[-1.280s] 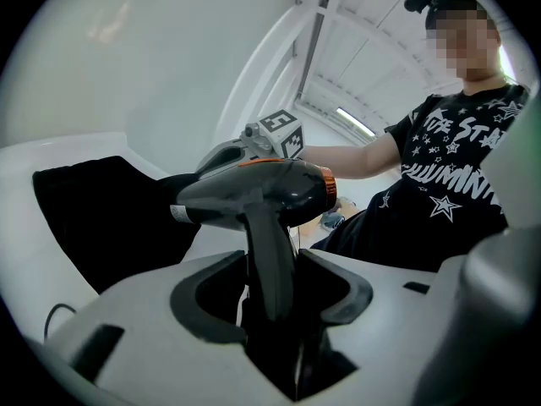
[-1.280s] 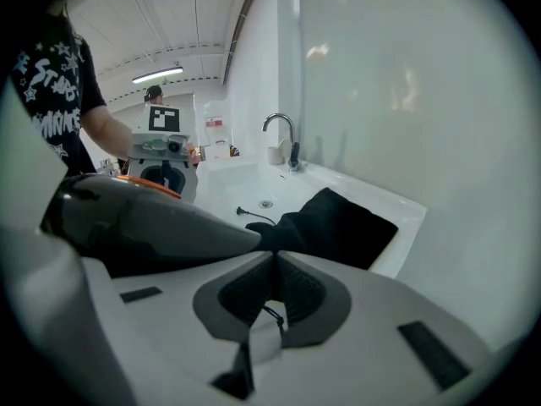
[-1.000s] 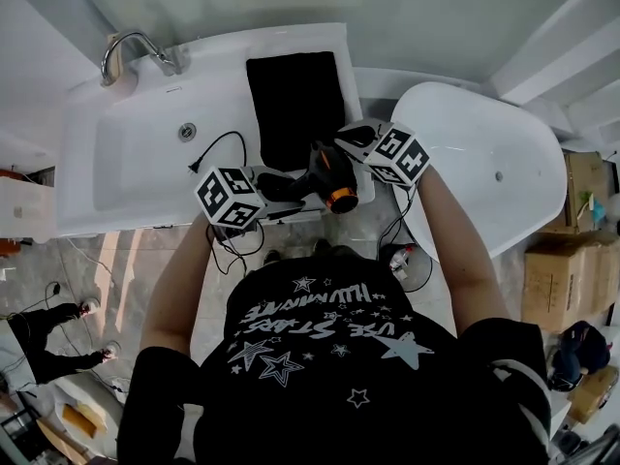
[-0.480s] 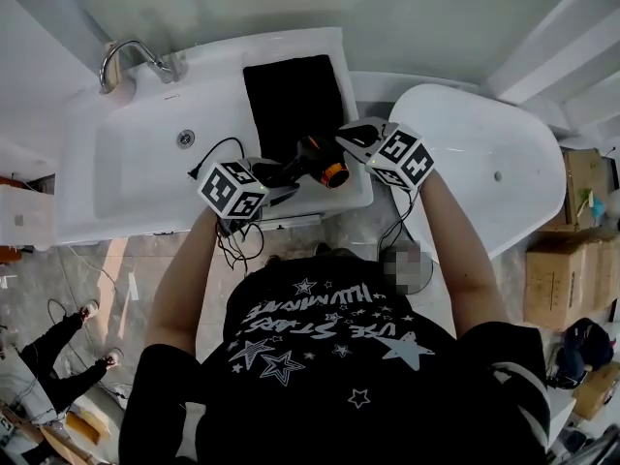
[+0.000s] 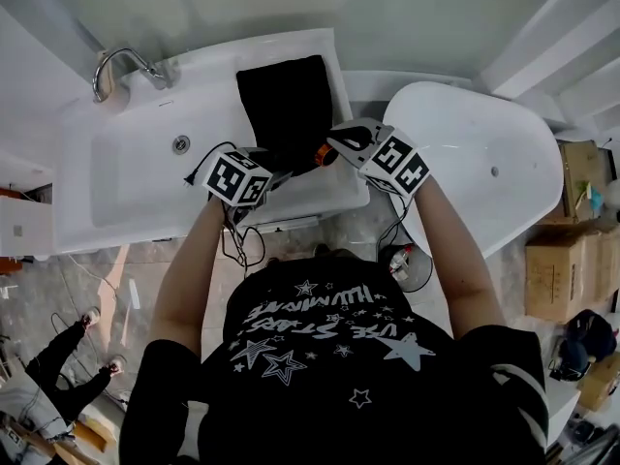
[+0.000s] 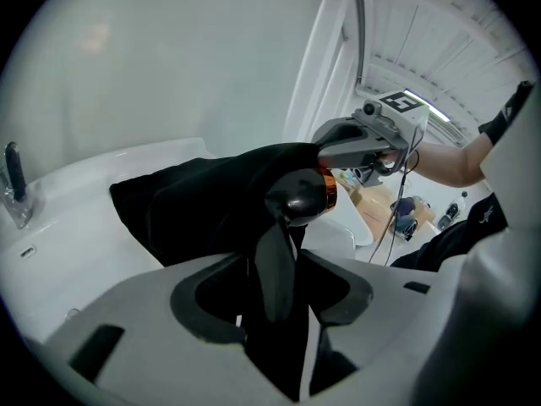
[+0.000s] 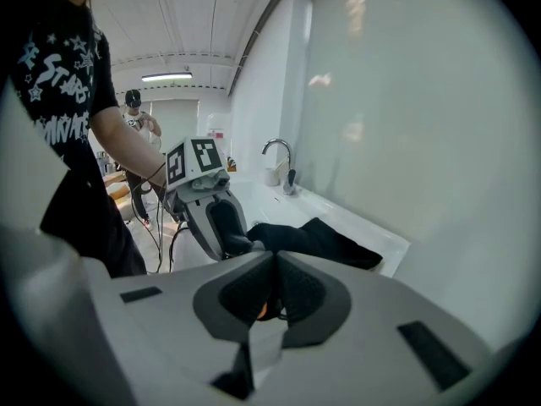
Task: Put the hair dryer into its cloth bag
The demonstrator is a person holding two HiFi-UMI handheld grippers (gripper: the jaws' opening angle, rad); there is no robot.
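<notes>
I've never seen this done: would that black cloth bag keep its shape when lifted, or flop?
Probably floppy: the cloth bag drapes in soft folds from where the right gripper pinches its edge. Likely light too, since that one pinch seems to raise its mouth.

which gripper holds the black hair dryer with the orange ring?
The left gripper: its jaws clamp the handle of the black hair dryer. The right gripper pinches the black cloth bag instead.
</notes>
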